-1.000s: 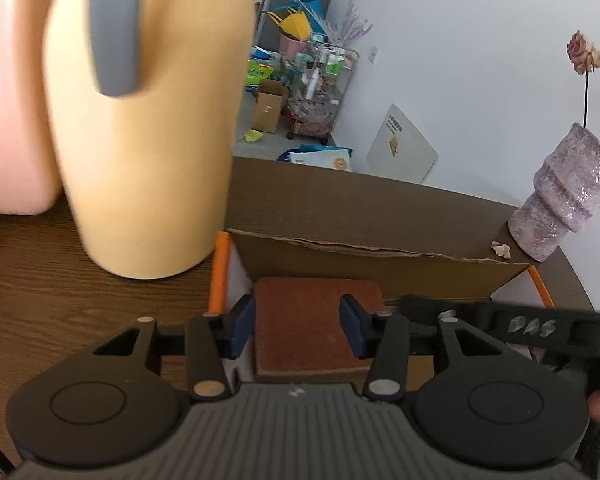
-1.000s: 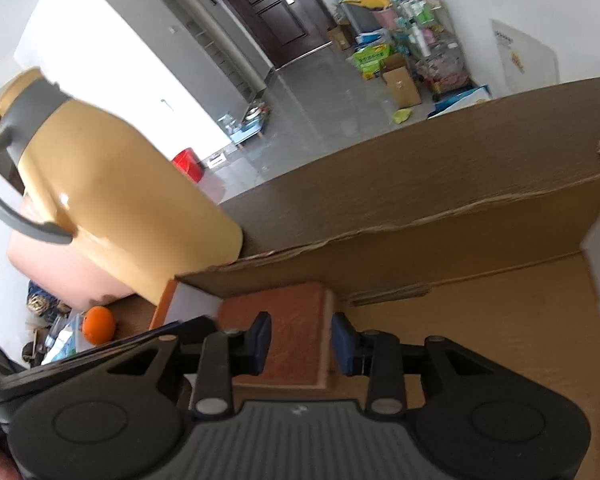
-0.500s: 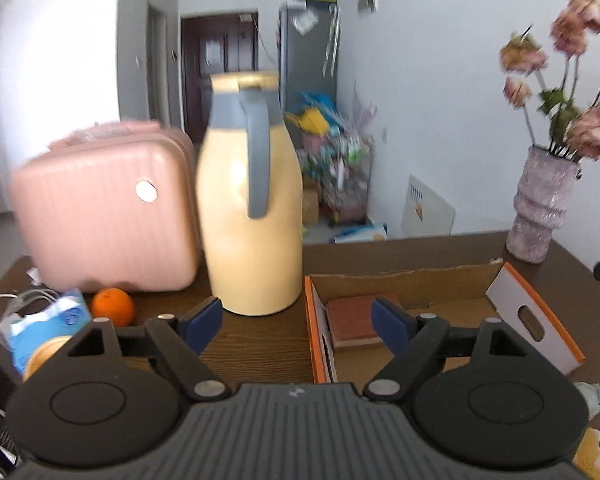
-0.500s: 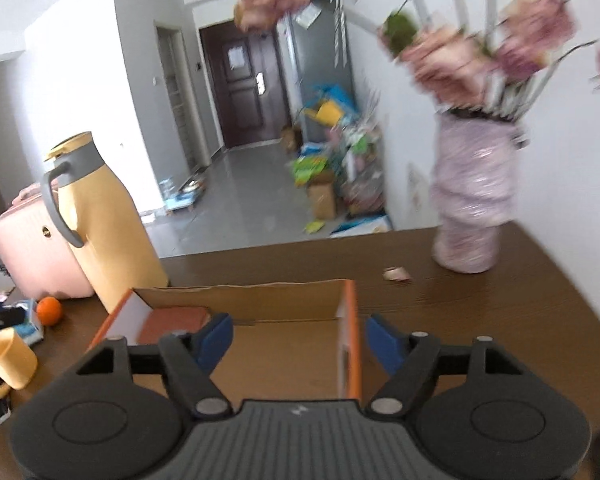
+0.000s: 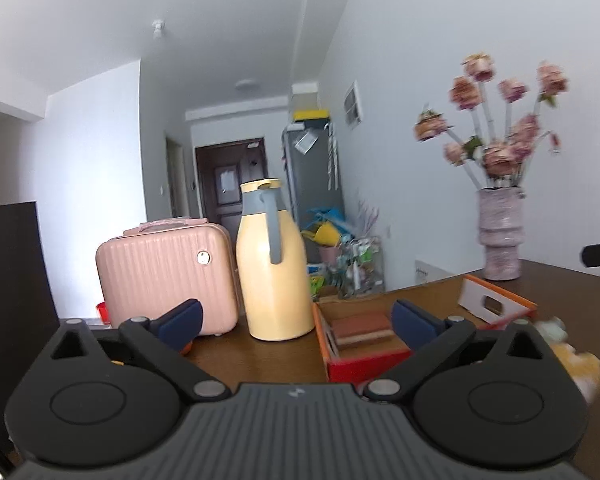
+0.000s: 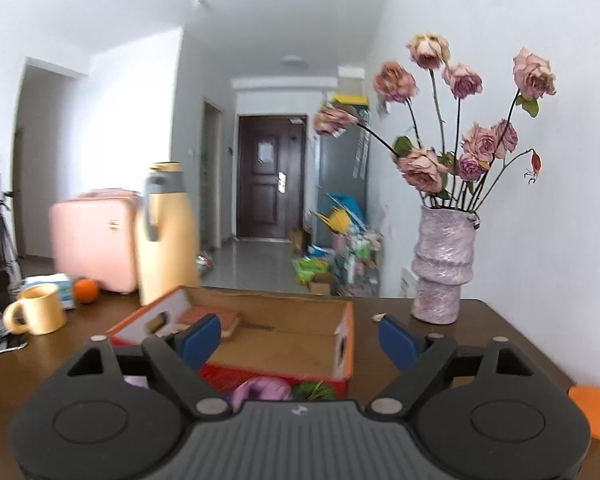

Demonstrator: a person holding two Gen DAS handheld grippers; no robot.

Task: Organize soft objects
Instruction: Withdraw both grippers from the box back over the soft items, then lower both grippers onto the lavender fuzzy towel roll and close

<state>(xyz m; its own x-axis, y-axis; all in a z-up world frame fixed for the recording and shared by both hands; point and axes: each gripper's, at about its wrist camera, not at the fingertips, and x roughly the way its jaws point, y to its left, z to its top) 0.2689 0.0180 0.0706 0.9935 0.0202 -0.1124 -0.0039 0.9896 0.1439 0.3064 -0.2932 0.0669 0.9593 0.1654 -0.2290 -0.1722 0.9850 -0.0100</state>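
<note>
**A:** Looking along the left gripper (image 5: 296, 318), what do you make of its jaws?

**B:** They have just been opening and now stand spread wide, blue pads far apart, with nothing between them. Beyond them lies the brown wooden table (image 5: 260, 354).

**A:** And the right gripper (image 6: 300, 338)?

**B:** Same story: its jaws have just been opening, they are parted, and nothing is clamped. The cardboard box (image 6: 284, 350) with orange edges sits on the table past the pads.

**A:** Where is the brown sponge block?

**B:** The brown sponge block (image 5: 362, 326) lies flat inside the box, in the far corner nearest the yellow thermos jug (image 5: 274, 264). From the right wrist view it shows in the box's back left corner (image 6: 214, 316).

**A:** Any other soft things?

**B:** A purple soft toy (image 6: 260, 390) and something green (image 6: 314, 390) lie just in front of the box, close under the right gripper. A blurred yellow plush (image 5: 580, 368) sits right of the box in the left view.

**A:** The rest?

**B:** A pink case (image 5: 166, 276) beside the jug, a yellow mug (image 6: 38, 314), an orange (image 6: 86, 290), and a vase of dried roses (image 6: 442, 268).
</note>
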